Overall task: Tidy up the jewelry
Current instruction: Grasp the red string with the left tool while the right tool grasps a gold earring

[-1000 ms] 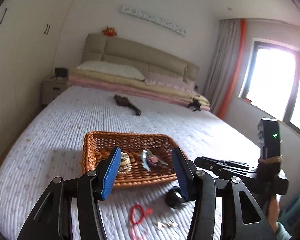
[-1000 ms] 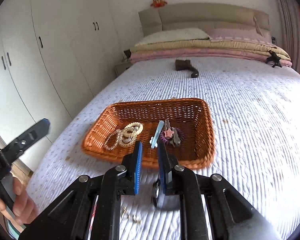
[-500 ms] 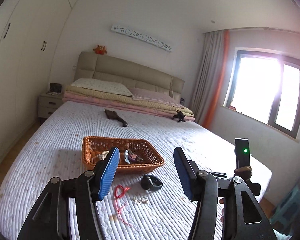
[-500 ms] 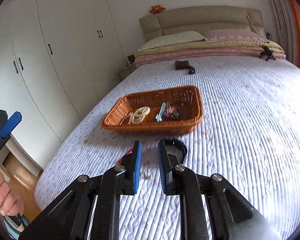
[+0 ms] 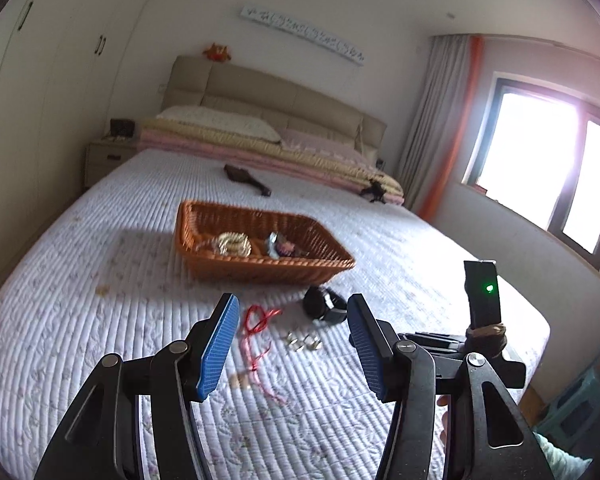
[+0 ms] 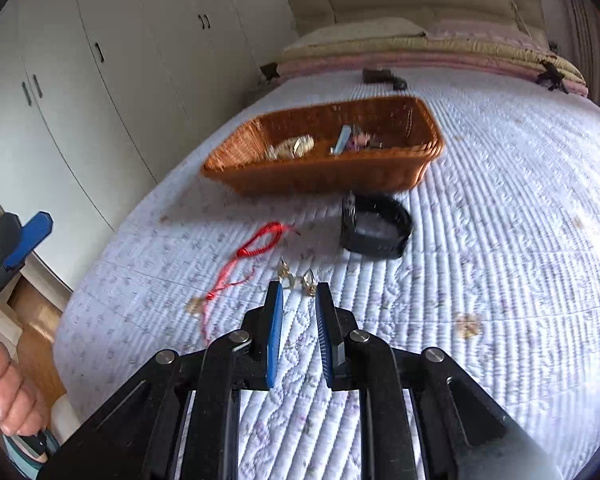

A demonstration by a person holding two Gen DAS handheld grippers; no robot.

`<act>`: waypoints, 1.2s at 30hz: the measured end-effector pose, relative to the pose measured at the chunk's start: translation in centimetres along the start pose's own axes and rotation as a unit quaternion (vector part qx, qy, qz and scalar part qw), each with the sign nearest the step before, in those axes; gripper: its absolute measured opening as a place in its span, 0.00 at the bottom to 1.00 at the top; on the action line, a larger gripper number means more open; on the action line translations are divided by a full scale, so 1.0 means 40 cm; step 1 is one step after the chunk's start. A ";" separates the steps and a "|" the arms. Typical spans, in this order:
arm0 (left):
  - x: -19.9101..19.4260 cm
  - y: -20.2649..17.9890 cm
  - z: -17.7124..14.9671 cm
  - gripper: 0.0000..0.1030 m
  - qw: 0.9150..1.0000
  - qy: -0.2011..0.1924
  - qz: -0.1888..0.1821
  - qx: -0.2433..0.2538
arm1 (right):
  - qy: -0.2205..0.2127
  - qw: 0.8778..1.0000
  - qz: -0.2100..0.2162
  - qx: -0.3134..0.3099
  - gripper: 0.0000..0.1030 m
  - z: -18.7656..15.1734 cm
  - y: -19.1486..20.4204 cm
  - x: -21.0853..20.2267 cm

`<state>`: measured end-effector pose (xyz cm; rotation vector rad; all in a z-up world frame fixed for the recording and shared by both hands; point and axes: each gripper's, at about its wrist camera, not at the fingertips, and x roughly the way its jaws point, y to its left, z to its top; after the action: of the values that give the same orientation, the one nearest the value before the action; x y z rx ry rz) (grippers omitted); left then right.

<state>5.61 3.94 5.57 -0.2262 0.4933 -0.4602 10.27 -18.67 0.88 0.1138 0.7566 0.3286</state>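
While both tools hover empty, left tool (image 5: 290,338) released, right tool (image 6: 298,312) clenched, bare quilt (image 6: 500,280) spreads right of the watch (image 6: 374,224), below the basket (image 6: 324,172).

A long white sign (image 5: 302,34) hung on the wall above the bed's headboard (image 5: 268,96) and carried a row of dark lettering, but it was too small and blurred to be read.

Motion blur smears the basket (image 6: 324,168) contents; the small metal pieces (image 6: 298,278) are unidentifiable.
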 end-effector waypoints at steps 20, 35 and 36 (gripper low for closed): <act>0.406 0.111 -0.049 0.55 0.977 0.214 0.006 0.015 | 0.062 0.997 -0.034 -0.011 0.18 0.006 -0.014 0.149; 0.496 0.087 -0.051 0.37 0.973 0.225 0.034 0.042 | 0.062 0.995 -0.063 -0.043 0.18 0.028 0.011 0.193; 0.497 0.086 -0.052 0.32 0.973 0.224 0.040 0.045 | 0.060 0.995 -0.068 -0.045 0.15 0.027 0.013 0.193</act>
<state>21.38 -2.73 -5.32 -0.0116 0.9186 -0.4552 16.12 -15.59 -3.28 -0.0433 0.8630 0.2412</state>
